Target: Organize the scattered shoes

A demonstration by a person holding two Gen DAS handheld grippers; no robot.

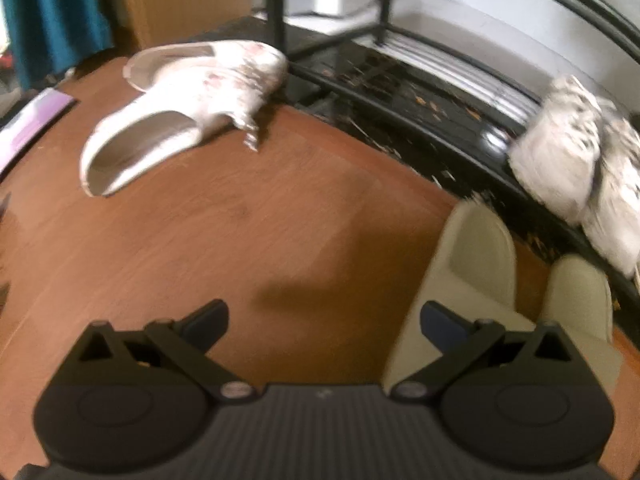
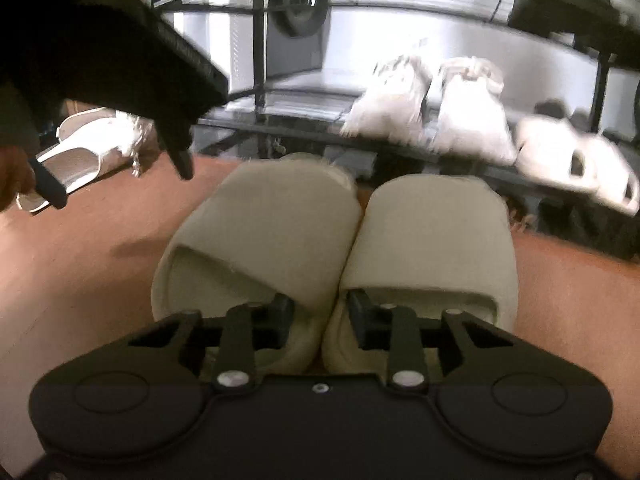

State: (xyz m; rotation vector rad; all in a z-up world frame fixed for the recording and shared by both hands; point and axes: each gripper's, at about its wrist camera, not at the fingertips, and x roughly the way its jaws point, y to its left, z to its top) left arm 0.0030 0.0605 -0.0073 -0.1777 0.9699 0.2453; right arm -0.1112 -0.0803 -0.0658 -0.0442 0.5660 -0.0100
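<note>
Two cream foam slide slippers [image 2: 332,248] sit side by side, touching, on the brown wooden floor [image 1: 248,216], toes toward a low black metal shoe rack [image 1: 420,108]. The right tongs [image 2: 318,312] pinch the slippers' inner walls together, one finger inside each slipper. The left tongs [image 1: 324,322] hover spread wide, holding nothing, with the slippers just to their right. Ahead and left of the left tongs lie two white heeled sandals [image 1: 188,100], overlapping. Two white fluffy slippers [image 2: 432,116] rest on the rack's bottom shelf beyond the right tongs, two white perforated clogs [image 2: 576,164] beside them.
</note>
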